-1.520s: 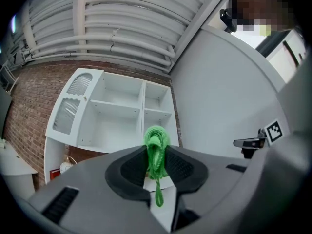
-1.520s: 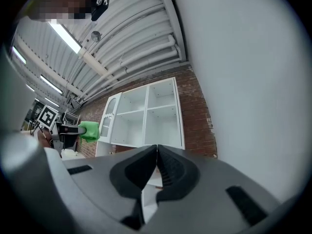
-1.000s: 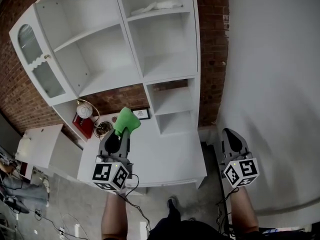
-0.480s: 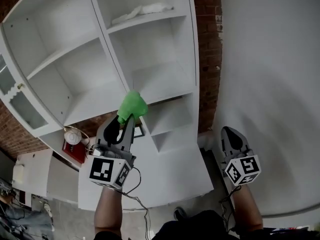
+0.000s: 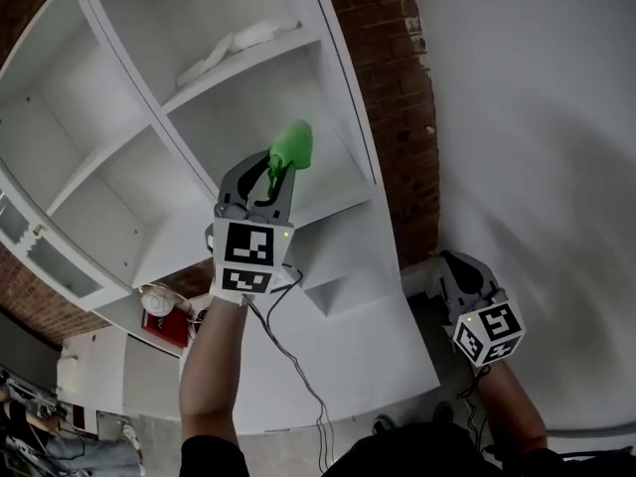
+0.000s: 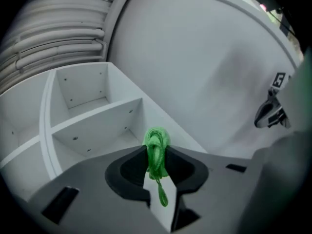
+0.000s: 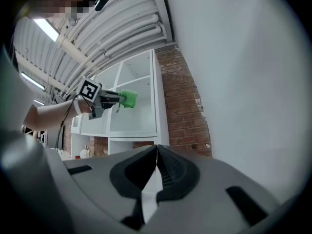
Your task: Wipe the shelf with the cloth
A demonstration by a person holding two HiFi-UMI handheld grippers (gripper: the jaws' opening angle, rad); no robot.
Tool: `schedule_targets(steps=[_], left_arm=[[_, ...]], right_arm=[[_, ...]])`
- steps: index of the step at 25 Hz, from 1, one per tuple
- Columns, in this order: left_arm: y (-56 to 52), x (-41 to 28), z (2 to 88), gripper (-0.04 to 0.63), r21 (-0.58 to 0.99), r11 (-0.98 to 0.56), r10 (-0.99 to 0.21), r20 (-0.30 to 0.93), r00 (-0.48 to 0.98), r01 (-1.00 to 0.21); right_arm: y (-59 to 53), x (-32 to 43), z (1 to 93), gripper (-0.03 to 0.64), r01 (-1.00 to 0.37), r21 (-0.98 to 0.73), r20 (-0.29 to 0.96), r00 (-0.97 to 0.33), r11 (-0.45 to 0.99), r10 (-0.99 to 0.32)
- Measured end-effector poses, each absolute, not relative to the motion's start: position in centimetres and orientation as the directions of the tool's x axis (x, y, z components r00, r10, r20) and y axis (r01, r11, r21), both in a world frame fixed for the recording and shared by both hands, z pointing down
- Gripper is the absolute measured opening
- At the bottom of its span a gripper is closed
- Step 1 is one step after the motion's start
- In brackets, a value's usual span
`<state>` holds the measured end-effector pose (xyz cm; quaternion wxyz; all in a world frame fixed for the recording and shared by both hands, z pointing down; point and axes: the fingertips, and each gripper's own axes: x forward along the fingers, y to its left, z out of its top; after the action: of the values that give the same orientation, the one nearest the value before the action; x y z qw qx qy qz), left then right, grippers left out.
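A green cloth (image 5: 292, 147) is bunched in my left gripper (image 5: 281, 172), which is shut on it and raised in front of the white shelf unit (image 5: 343, 177), level with a middle compartment. In the left gripper view the green cloth (image 6: 156, 150) sticks out between the closed jaws, with shelf compartments (image 6: 92, 121) ahead. My right gripper (image 5: 459, 276) hangs low on the right by the white wall, shut with nothing in it. The right gripper view shows the left gripper (image 7: 108, 100) with the cloth (image 7: 127, 99) held before the shelf.
A white rag (image 5: 234, 43) lies on an upper shelf. Below the shelves is a white counter (image 5: 368, 356), with a round lamp (image 5: 157, 301) and a red object (image 5: 167, 326) at its left. A brick wall (image 5: 393, 97) and a white wall (image 5: 537, 117) are on the right.
My left gripper has risen with the green cloth from above the counter to the middle shelf compartment. The view has tilted upward. The right gripper stayed low.
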<state>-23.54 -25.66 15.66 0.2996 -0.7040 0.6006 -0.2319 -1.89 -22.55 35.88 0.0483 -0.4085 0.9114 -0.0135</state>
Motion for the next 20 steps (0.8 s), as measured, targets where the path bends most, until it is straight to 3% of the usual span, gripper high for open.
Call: schedule_targets(steps=[5, 12, 20], left_arm=[[-33.3, -24.6, 17.3, 0.092, -0.828, -0.123, -0.992, 0.097, 0.077, -0.547], [-42.8, -26.7, 21.8, 0.094, -0.915, -0.281, -0.948, 0.311, -0.062, -0.288], [-49.7, -28.3, 24.9, 0.094, -0.889, -0.383, -0.902, 0.418, -0.106, -0.252]], right_arm=[[-24.4, 0.3, 36.7, 0.0, -0.749, -0.098, -0.079, -0.651, 0.655, -0.755], [-24.8, 3.1, 39.5, 0.0, -0.778, -0.141, -0.044, -0.613, 0.612, -0.789], [-25.3, 7.5, 41.3, 0.0, -0.844, -0.133, 0.009, -0.525, 0.519, -0.851]])
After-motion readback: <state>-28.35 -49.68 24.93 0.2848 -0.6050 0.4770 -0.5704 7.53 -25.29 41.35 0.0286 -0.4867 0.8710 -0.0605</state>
